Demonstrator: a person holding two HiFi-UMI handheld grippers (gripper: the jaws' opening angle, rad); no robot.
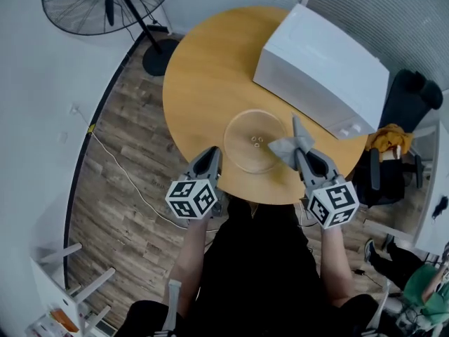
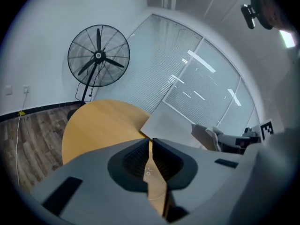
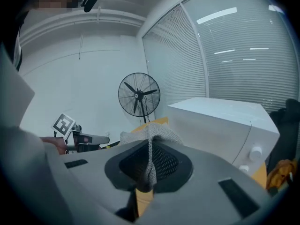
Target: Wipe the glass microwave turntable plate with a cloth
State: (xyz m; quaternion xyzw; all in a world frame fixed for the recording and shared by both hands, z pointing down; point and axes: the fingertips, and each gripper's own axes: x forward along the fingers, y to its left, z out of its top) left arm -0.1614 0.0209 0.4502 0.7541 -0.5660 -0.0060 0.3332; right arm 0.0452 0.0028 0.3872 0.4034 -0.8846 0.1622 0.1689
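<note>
Cloth at plate rim, wiping apparently not yet begun
Right tongs [image 1: 299, 154] clamped on cloth [image 1: 289, 146] over right edge of plate [image 1: 245, 128], flat on worktop [image 1: 203, 69]; left tongs [image 1: 212, 153] together, empty, beside left rim; whole surface seemingly left to wipe

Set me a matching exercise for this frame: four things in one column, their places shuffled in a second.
1. clear round glass turntable plate
2. grey woven cloth
3. white box-shaped microwave
4. black pedestal fan

A. on the wood floor
B. gripped in the right tongs
C. flat on the round wooden table, nearest the person
D. at the table's far side

Pairs: 1-C, 2-B, 3-D, 4-A.
</note>
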